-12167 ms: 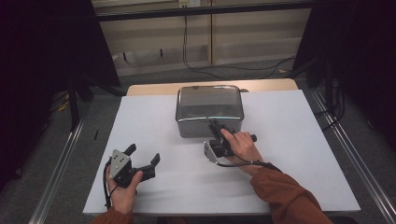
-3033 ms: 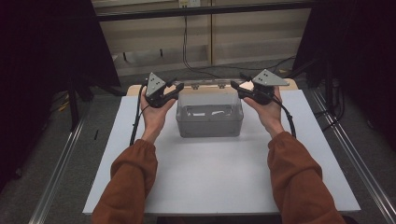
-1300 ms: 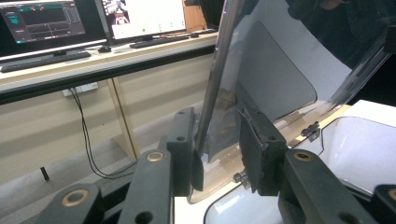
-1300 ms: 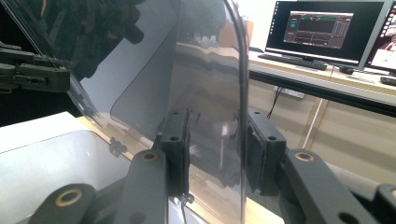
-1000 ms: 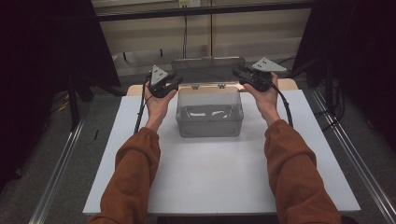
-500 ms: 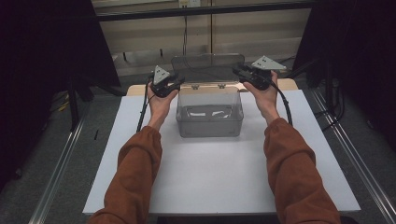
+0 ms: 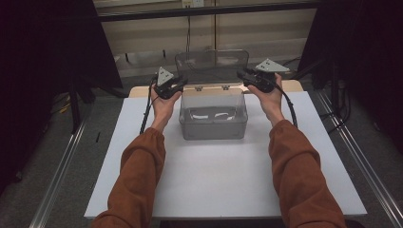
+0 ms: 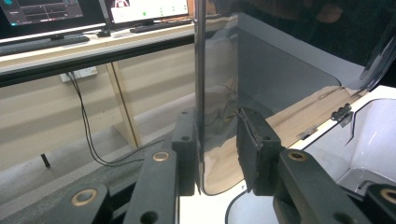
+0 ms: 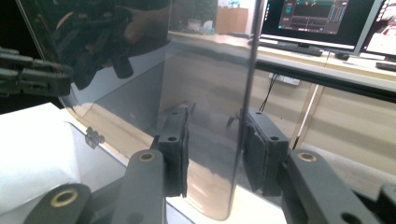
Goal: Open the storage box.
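Standing almost upright now, the lid [image 7: 212, 66] had risen from the box [image 7: 213, 115] at the desk's [image 7: 214, 185] far side. The left gripper [image 7: 178, 85] had just closed on the lid's left edge; the right gripper [image 7: 243, 77], just opening, straddled its right edge loosely. Opening looked nearly complete.

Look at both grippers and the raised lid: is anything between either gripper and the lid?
Nothing visible. The lid stands upright, with the left gripper and right gripper each straddling a side edge of it.
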